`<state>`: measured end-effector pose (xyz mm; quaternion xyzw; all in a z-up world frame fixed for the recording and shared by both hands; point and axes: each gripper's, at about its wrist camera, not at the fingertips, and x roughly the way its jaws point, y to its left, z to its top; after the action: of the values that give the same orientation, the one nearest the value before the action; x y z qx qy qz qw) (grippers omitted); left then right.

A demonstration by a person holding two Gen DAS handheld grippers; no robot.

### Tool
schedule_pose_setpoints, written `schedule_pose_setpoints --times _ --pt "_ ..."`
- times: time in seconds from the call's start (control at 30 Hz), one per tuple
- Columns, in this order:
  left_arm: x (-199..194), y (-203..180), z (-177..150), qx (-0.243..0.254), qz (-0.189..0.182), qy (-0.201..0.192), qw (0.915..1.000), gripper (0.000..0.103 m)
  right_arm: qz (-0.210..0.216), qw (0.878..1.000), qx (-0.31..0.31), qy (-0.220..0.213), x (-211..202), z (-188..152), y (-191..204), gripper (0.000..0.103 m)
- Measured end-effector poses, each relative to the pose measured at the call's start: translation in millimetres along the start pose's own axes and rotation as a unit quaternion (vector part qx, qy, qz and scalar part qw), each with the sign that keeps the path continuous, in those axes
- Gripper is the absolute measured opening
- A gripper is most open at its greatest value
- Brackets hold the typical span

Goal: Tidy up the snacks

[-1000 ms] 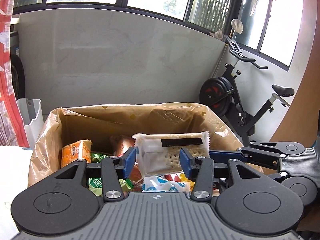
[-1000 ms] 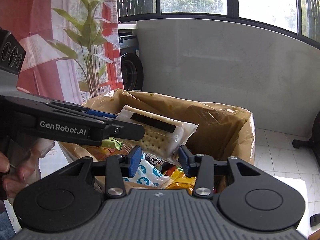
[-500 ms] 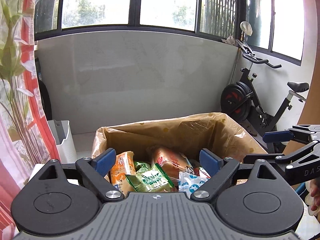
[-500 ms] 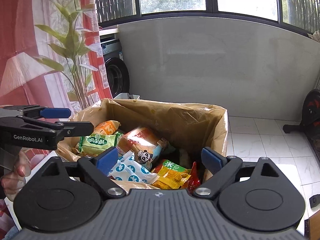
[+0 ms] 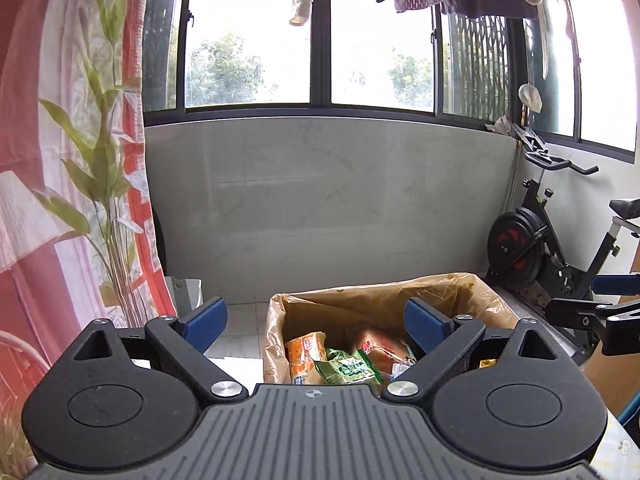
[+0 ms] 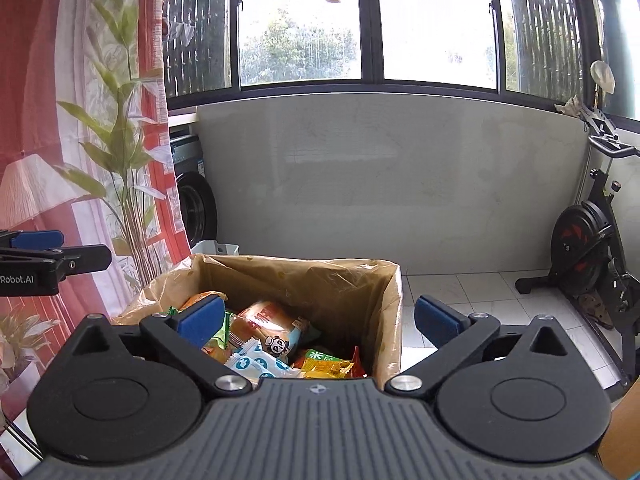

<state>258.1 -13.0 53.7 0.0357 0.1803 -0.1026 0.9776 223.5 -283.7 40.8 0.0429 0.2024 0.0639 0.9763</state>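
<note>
Bright windows (image 5: pixel 320 40), grey wall (image 5: pixel 320 208), exercise bike (image 6: pixel 592 248), red curtain (image 6: pixel 48 120).

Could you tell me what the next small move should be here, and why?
Probably lower the right gripper toward the panda packet in the box: both grippers are open and empty above it, and that packet lies on top, nearest its fingers.

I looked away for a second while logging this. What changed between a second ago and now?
The left gripper let go of the clear cracker pack it held over the box; the pack is now out of sight. The right gripper opened wide too. Both pulled back and up from the box. The box and its snack packets stayed put.
</note>
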Motion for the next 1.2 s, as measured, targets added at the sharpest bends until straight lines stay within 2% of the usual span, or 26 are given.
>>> schedule_pose_setpoints --times 0.1,0.27,0.37,1.2 --pt "-16.8 5.5 1.3 -0.015 -0.003 -0.007 0.9999 0.097 0.007 1.0 0.017 -0.006 -12.4 -2.4 0.9 0.103" --pt "-34.5 6.3 0.2 -0.009 0.024 -0.019 0.9995 0.096 0.008 1.0 0.026 -0.016 -29.6 -5.7 6.0 0.103" --pt "-41.0 7.8 -0.9 -0.012 0.026 -0.021 0.9994 0.096 0.012 0.999 0.027 -0.019 -35.0 -6.5 8.8 0.103" --pt "-49.8 11.2 -2.2 -0.01 0.044 -0.024 0.9987 0.096 0.011 0.999 0.035 -0.023 -44.4 -11.3 10.2 0.103"
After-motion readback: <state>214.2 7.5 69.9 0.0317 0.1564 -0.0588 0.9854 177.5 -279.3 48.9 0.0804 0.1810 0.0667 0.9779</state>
